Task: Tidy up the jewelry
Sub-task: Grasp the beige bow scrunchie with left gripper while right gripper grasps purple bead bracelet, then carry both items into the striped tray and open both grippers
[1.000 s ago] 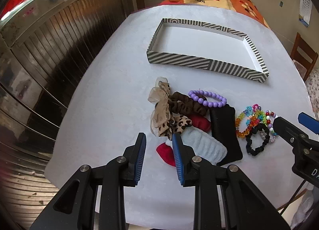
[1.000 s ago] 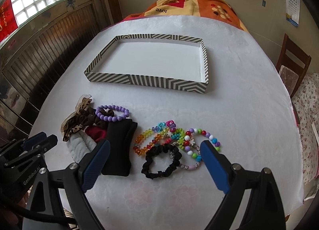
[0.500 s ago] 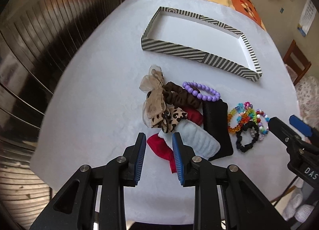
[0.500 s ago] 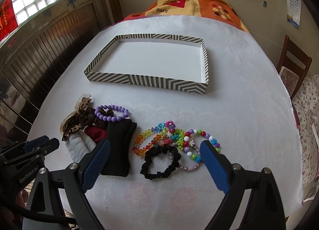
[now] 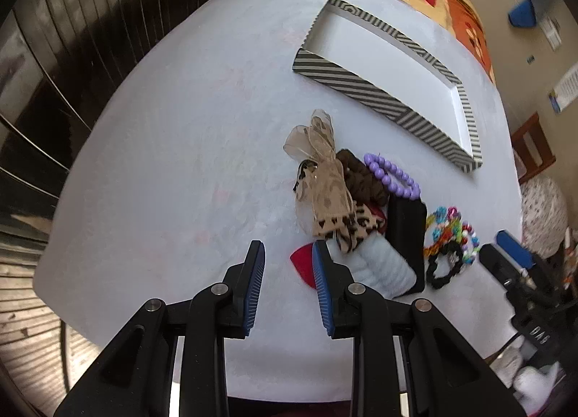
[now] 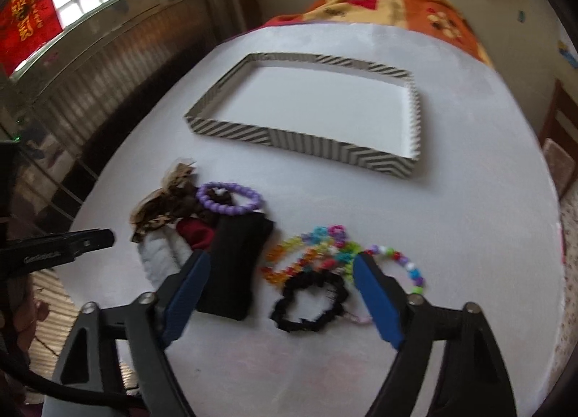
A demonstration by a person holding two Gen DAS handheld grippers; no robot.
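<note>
Both grippers dropped closer to pile; L gripper (image 5: 287, 249) jaws narrow, R gripper (image 6: 281, 259) jaws wide, both empty.
Black scrunchie (image 6: 309, 299) btwn R fingers, bead bracelets (image 6: 325, 254) touching it; striped tray (image 6: 375, 158) beyond, bare.

a broad bare stretch of the white tablecloth (image 5: 173, 149) is seen left of the hair-accessory pile (image 5: 346, 207), reachable unobstructed. the striped tray (image 6: 289, 137) is walled by a low rim, its white floor left open from above. a bare strip of cloth is kept between tray and pile. the black scrunchie (image 6: 309, 303) is crowded by the rainbow bead bracelets (image 6: 318, 254).
</note>
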